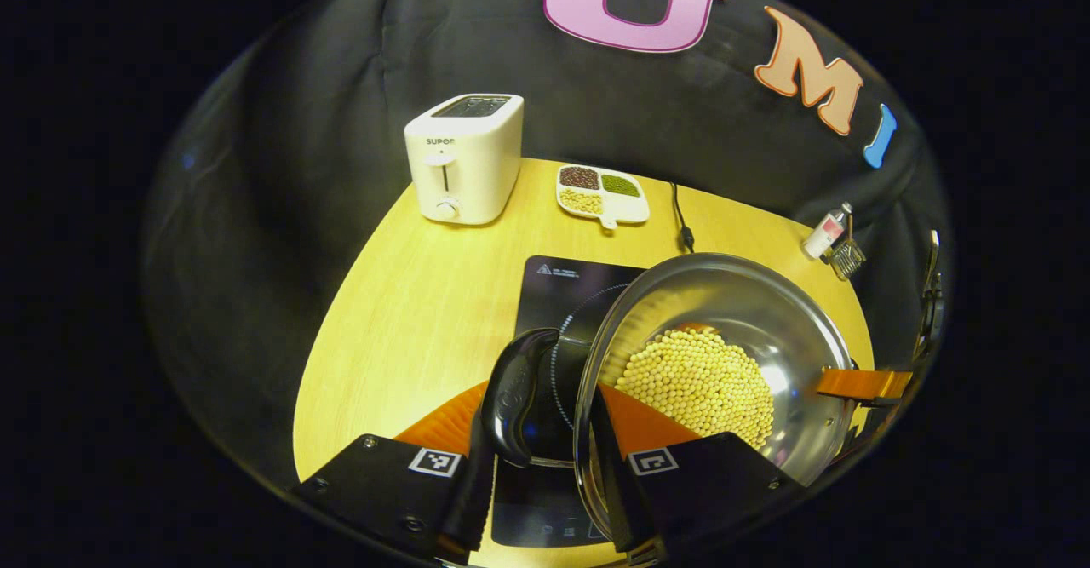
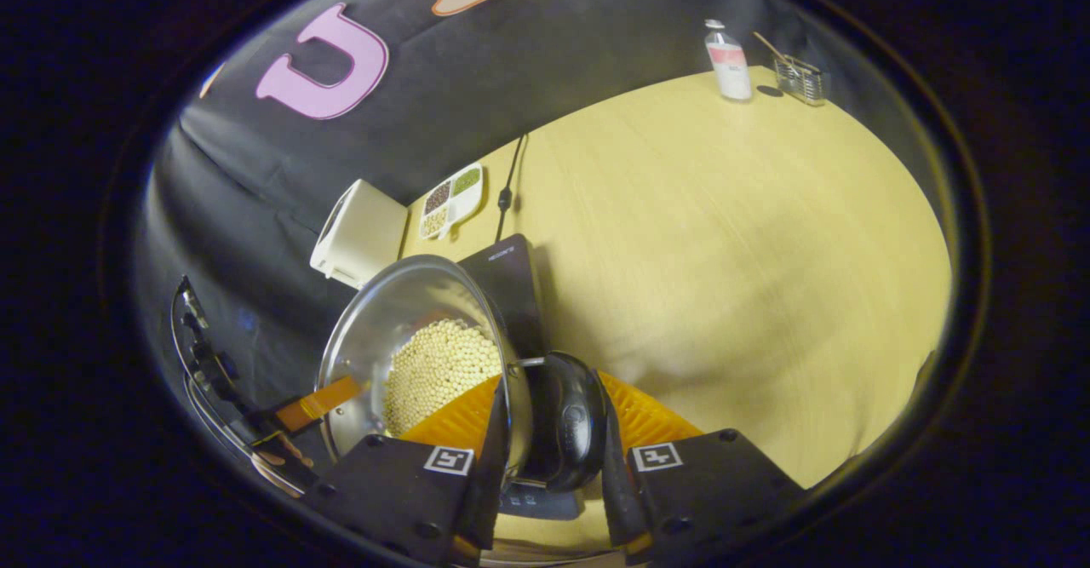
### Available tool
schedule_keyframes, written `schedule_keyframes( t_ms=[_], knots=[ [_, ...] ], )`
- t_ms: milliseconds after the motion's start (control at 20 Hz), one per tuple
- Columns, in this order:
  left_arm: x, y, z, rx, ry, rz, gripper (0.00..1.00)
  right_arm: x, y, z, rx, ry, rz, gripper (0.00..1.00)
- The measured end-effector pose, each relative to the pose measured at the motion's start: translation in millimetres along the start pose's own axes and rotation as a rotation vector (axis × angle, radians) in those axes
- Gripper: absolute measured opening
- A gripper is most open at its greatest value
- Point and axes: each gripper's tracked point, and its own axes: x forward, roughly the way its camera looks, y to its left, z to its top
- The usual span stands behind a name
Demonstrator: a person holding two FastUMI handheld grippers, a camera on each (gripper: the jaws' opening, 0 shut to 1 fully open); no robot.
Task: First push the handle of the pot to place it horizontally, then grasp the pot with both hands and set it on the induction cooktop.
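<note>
A steel pot holding pale yellow beans sits over the black induction cooktop; I cannot tell whether it rests on the cooktop. My left gripper is shut on the pot's black handle and the rim beside it. At the far rim, a finger of the other gripper presses the pot. In the right gripper view, my right gripper is shut on the opposite black handle of the pot. The left gripper's finger shows at the pot's far side, and the cooktop lies behind the pot.
On the yellow wooden table stand a white toaster, a divided dish of beans, and the cooktop's black cable. A small bottle and a wire holder sit at the far corner. Black cloth walls the booth.
</note>
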Motion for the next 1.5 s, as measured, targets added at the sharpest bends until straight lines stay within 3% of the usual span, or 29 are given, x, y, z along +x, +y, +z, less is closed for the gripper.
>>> schedule_keyframes(
  t_ms=[150,300,350,600,750,800,900,950,1000,1150,1200,1250,1350,1400,1450,1500],
  knots=[
    [2,12,2,0.001,-0.01,0.011,0.58,9,8,0,0.004,-0.018,-0.004,0.53],
    [13,17,3,-0.003,-0.011,0.011,0.57,17,10,1,0.007,-0.028,-0.015,0.53],
    [15,18,4,-0.003,-0.011,0.011,0.57,19,12,1,0.012,-0.032,-0.013,0.46],
    [26,17,19,0.045,-0.045,0.01,0.57,29,11,10,0.033,-0.052,-0.014,0.46],
    [30,18,18,0.039,-0.046,0.002,0.59,32,12,12,0.029,-0.06,-0.008,0.46],
    [31,18,16,0.033,-0.044,0.0,0.59,33,12,13,0.027,-0.06,-0.004,0.53],
    [33,20,15,0.022,-0.045,-0.003,0.6,35,12,12,0.025,-0.053,0.005,0.53],
    [33,21,14,0.017,-0.045,-0.004,0.61,36,12,13,0.026,-0.051,0.009,0.46],
    [33,20,15,0.014,-0.052,-0.005,0.61,38,12,12,0.03,-0.052,0.008,0.53],
    [34,21,13,0.015,-0.05,-0.006,0.64,36,15,12,0.038,-0.043,0.026,0.49],
    [33,21,11,0.015,-0.048,-0.006,0.64,37,16,12,0.037,-0.039,0.034,0.59],
    [33,22,11,0.013,-0.051,-0.005,0.66,37,19,13,0.04,-0.035,0.057,0.51],
    [31,25,11,0.005,-0.062,0.006,0.71,31,18,16,0.042,-0.042,0.075,0.82],
    [30,28,11,-0.002,-0.07,0.016,0.71,27,15,19,0.038,-0.052,0.078,0.89],
    [27,32,11,-0.01,-0.084,0.032,0.8,24,12,21,0.032,-0.061,0.081,0.92],
    [23,34,13,-0.019,-0.103,0.033,0.9,20,12,23,0.025,-0.077,0.087,1.0]
  ],
)
